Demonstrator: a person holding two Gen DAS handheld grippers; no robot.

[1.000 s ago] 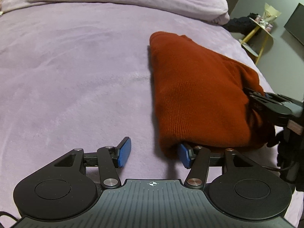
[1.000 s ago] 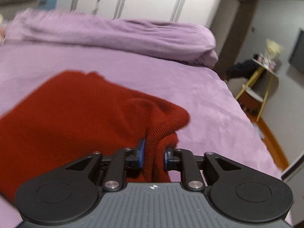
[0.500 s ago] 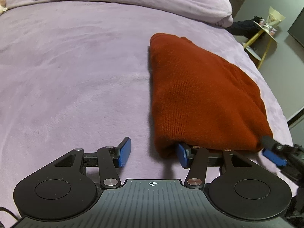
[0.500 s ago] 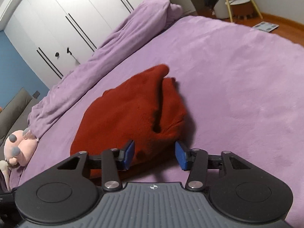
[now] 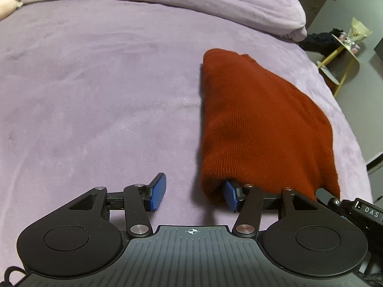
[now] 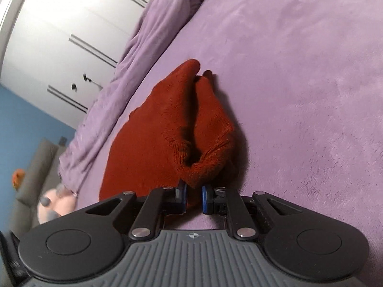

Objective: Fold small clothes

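A rust-red knit sweater (image 5: 258,124) lies folded on the purple bedspread (image 5: 83,95). My left gripper (image 5: 195,194) is at its near left corner, jaws wide and opening slightly. Its right fingertip (image 5: 231,196) is tucked under the sweater's hem, while the left one rests on bare bedspread. In the right wrist view the sweater (image 6: 153,143) shows a bunched near corner, and my right gripper (image 6: 194,197) is closing its jaws on that corner, with the cloth pinched between the blue pads. The right gripper's black body (image 5: 354,209) shows at the sweater's near right corner in the left wrist view.
A rolled purple duvet (image 5: 167,2) lies along the head of the bed. A pink plush toy (image 6: 51,205) sits beside it. The bed's right edge drops toward a yellow side table (image 5: 344,47). White wardrobe doors (image 6: 59,35) stand behind the bed.
My right gripper let go of the upper fold, rolled over, dropped to the sweater's near right corner and closed on it. The left gripper stayed put.
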